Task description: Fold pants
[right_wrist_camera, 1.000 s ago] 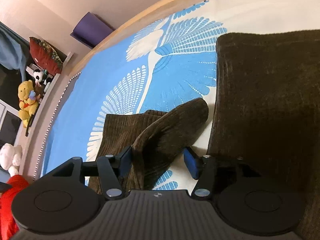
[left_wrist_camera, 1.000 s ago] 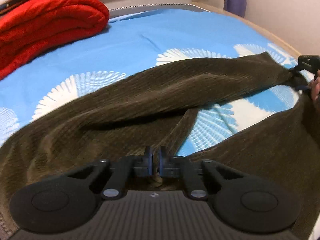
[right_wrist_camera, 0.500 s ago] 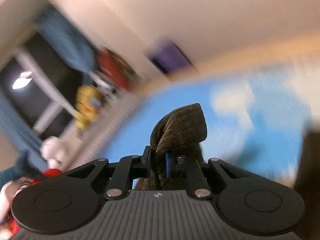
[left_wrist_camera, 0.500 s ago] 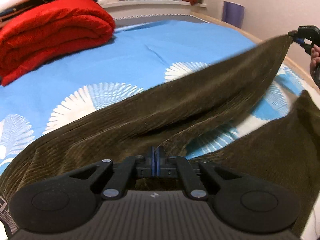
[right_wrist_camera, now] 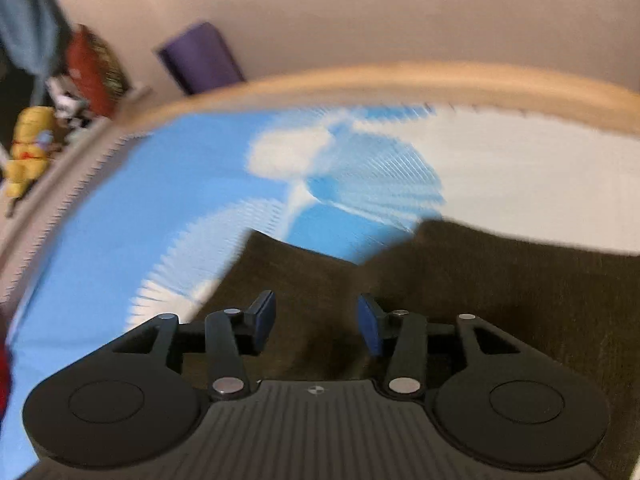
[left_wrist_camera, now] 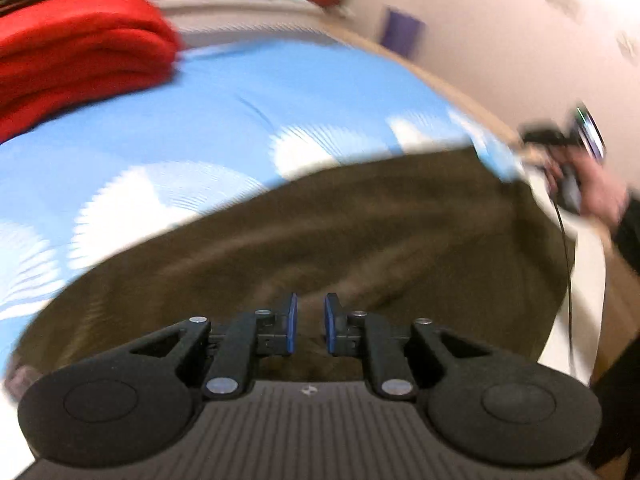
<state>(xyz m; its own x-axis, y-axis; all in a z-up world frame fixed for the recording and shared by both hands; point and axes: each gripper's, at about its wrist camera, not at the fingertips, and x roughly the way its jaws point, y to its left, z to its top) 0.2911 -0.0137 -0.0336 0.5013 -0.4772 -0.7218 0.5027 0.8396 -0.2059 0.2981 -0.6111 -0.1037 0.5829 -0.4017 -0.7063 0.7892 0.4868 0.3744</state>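
The dark brown corduroy pants (left_wrist_camera: 360,240) lie flat on the blue and white bed sheet (left_wrist_camera: 240,120), one leg laid over the other. My left gripper (left_wrist_camera: 308,322) is open with a small gap, just above the cloth and holding nothing. My right gripper (right_wrist_camera: 316,326) is open wider, above the leg ends of the pants (right_wrist_camera: 480,300), and empty. In the left wrist view the right gripper (left_wrist_camera: 560,148) shows at the far right in a hand, past the pants' end. Both views are motion-blurred.
A folded red blanket (left_wrist_camera: 80,52) lies at the far left of the bed. The wooden bed edge (right_wrist_camera: 400,80) runs along the wall, with a purple mat (right_wrist_camera: 200,56) leaning there. Stuffed toys (right_wrist_camera: 28,148) sit on a shelf behind.
Both grippers let go of the pants and opened. The lifted leg has come down flat on top of the other leg. The right gripper has dropped from the raised position.
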